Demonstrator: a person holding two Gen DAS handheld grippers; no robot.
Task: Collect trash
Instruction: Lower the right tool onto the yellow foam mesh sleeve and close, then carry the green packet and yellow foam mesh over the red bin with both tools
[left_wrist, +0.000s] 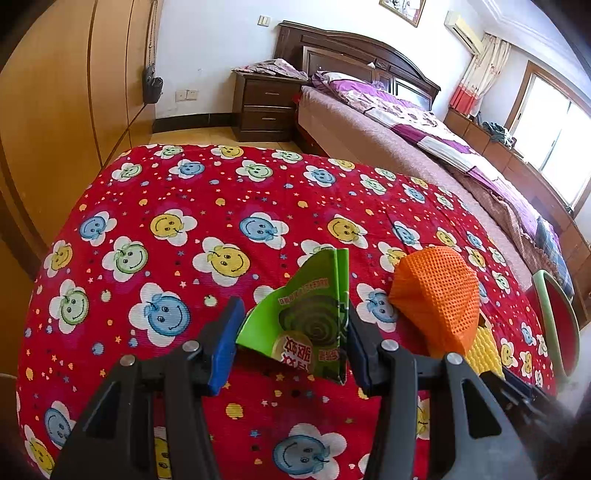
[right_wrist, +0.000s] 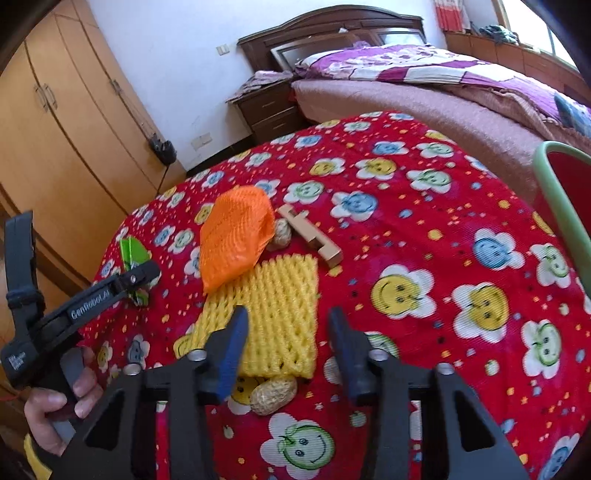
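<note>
Tilting downward, left tongs (left_wrist: 291, 347) clamp green wrapper (left_wrist: 314, 314); right tongs (right_wrist: 288, 354) apart over yellow foam net (right_wrist: 280, 306).

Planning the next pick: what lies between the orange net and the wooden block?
A peanut sits between the orange net and the wooden block, partly tucked under the net's edge; the right wrist view shows it.

Red cloth (left_wrist: 207, 184) dotted with blue, yellow and green smiley flowers — plus a bright green wrapper (left_wrist: 306, 314), orange mesh (right_wrist: 234, 236), yellow foam net (right_wrist: 277, 314), purple-and-white quilt (right_wrist: 424, 66).
</note>
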